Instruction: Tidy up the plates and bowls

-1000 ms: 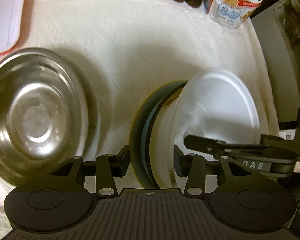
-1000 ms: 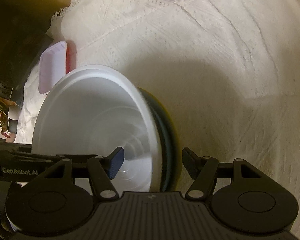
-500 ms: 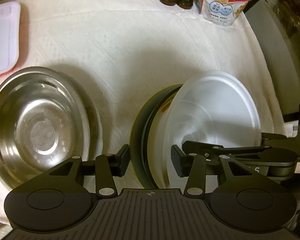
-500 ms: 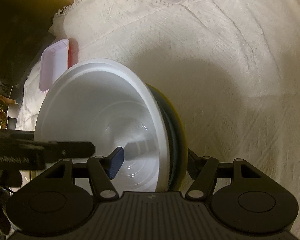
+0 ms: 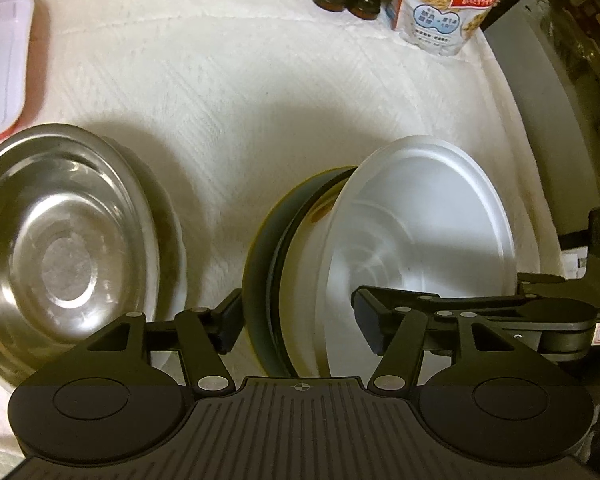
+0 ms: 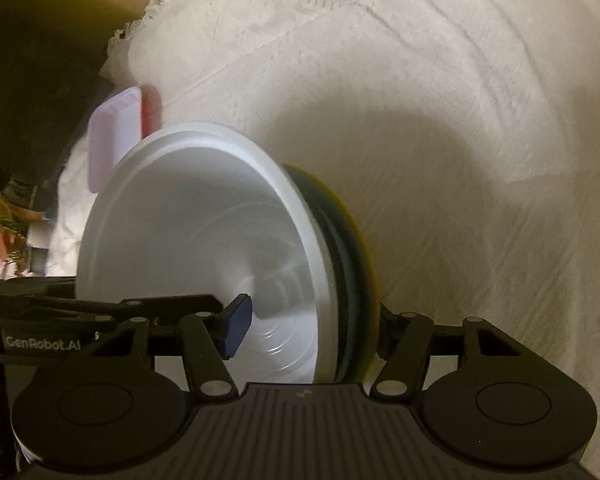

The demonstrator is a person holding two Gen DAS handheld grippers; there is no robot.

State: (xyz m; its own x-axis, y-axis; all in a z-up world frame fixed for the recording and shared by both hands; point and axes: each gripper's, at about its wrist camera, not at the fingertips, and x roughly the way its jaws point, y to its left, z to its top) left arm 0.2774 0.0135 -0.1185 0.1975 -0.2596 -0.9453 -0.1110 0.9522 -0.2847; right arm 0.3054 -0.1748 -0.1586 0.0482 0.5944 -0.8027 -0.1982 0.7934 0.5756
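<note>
Over the cloth-covered surface [image 5: 260,120], left gripper [image 5: 304,320] fingers have just spread wide, releasing the bowl stack [image 5: 380,248]; right gripper [image 6: 312,328] half-closed, now clamping its rims.

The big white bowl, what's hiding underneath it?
Under the white bowl sit more dishes: a pale rim, then a dark plate with a yellowish edge. Only their edges show, so how many there are and their middles stay hidden.
</note>
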